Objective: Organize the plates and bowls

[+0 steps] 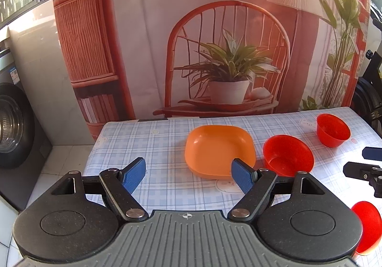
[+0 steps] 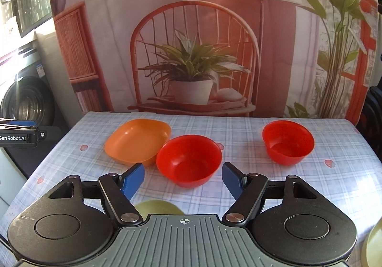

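Observation:
An orange square plate (image 1: 218,150) lies on the checked table, also in the right wrist view (image 2: 137,139). A red bowl (image 1: 287,154) stands right of it, touching or nearly so (image 2: 188,160). A second red bowl (image 1: 333,129) stands further right (image 2: 287,141). A third red piece (image 1: 366,227) shows at the near right edge. My left gripper (image 1: 189,175) is open and empty, just short of the plate. My right gripper (image 2: 182,180) is open and empty, just short of the nearer red bowl. The right gripper's fingers (image 1: 371,153) show in the left wrist view.
A yellow-green dish (image 2: 158,207) lies under my right gripper and another (image 2: 373,245) at the near right. A printed backdrop (image 1: 214,40) hangs behind the table. A washing machine (image 1: 14,128) stands at the left. The table's left edge (image 1: 95,145) drops to the floor.

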The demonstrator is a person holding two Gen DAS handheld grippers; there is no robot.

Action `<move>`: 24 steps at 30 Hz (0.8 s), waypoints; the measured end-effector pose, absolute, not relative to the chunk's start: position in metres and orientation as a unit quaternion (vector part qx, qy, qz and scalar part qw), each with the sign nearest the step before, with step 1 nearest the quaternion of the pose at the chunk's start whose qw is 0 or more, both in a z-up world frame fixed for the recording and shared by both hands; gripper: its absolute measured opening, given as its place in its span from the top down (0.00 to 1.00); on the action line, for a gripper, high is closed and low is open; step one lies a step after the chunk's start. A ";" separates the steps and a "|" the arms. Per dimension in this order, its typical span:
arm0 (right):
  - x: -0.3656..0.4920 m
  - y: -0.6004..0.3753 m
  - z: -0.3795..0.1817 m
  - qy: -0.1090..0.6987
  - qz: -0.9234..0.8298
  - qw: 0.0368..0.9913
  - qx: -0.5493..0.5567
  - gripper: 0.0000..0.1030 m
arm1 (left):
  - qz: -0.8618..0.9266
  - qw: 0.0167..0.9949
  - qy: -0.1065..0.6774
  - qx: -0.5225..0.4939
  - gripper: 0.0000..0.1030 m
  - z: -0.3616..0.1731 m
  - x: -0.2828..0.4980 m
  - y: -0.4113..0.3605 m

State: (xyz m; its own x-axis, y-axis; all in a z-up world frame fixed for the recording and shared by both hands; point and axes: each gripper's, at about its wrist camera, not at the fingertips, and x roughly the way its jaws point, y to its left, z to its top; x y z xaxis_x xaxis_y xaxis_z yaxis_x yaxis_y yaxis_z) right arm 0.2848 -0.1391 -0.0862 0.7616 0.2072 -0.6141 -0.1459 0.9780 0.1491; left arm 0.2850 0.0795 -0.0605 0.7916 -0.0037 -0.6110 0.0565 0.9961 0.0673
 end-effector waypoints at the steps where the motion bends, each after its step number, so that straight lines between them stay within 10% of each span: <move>1: 0.290 -0.138 -0.088 0.335 0.096 0.936 0.049 0.38 | -0.014 0.945 0.324 0.039 0.22 -0.065 0.294 0.082; 6: 0.322 -0.128 -0.091 0.347 0.111 0.930 0.055 0.43 | 0.000 0.938 0.346 0.025 0.41 -0.092 0.342 0.096; 24: 0.519 -0.079 -0.164 0.440 0.104 0.887 0.089 0.73 | 0.013 0.911 0.395 -0.119 0.45 -0.175 0.399 0.125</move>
State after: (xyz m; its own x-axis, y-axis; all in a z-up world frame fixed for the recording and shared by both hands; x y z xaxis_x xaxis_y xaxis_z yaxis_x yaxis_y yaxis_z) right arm 0.5186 -0.0793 -0.1644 0.5905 0.2632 -0.7629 -0.1059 0.9624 0.2501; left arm 0.3989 0.1248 -0.1748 0.6869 -0.0705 -0.7233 -0.1173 0.9715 -0.2061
